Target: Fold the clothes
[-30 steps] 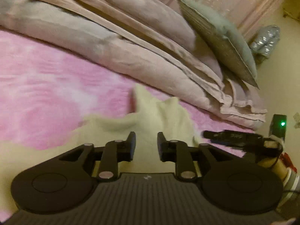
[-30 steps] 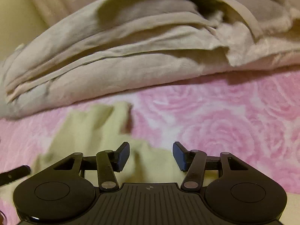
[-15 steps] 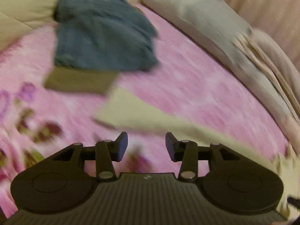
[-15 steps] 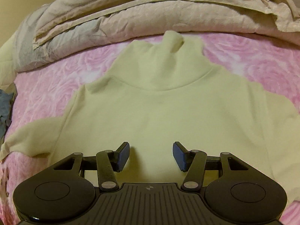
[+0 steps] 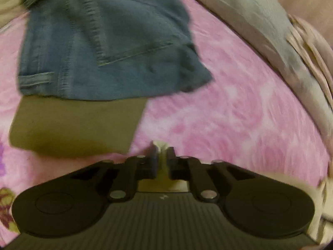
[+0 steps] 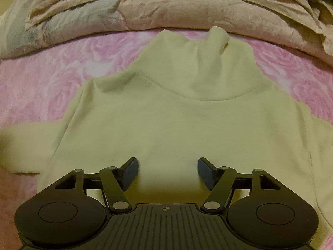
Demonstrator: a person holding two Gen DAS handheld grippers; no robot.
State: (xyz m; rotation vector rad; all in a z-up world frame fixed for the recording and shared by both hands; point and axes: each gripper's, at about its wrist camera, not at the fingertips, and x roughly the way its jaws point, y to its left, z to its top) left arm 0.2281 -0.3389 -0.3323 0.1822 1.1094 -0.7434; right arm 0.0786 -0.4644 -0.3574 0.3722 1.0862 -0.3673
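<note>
**Sleeve Fold: Grip and Carry**

The pale yellow turtleneck (image 6: pixel 179 125) lies flat on the pink bedspread (image 5: pixel 239 108), filling the centre of the right view. The left hand-held gripper (image 5: pixel 162 156) is narrowed on a yellow fabric edge, probably the sleeve; the right hand-held gripper (image 6: pixel 167 166) hangs wide above the torso. Carry the sleeve across low and taut. Folded jeans (image 5: pixel 100 41) occupy the upper left of the left view; a rumpled duvet (image 6: pixel 166 6) lines the top of the right view.
</note>
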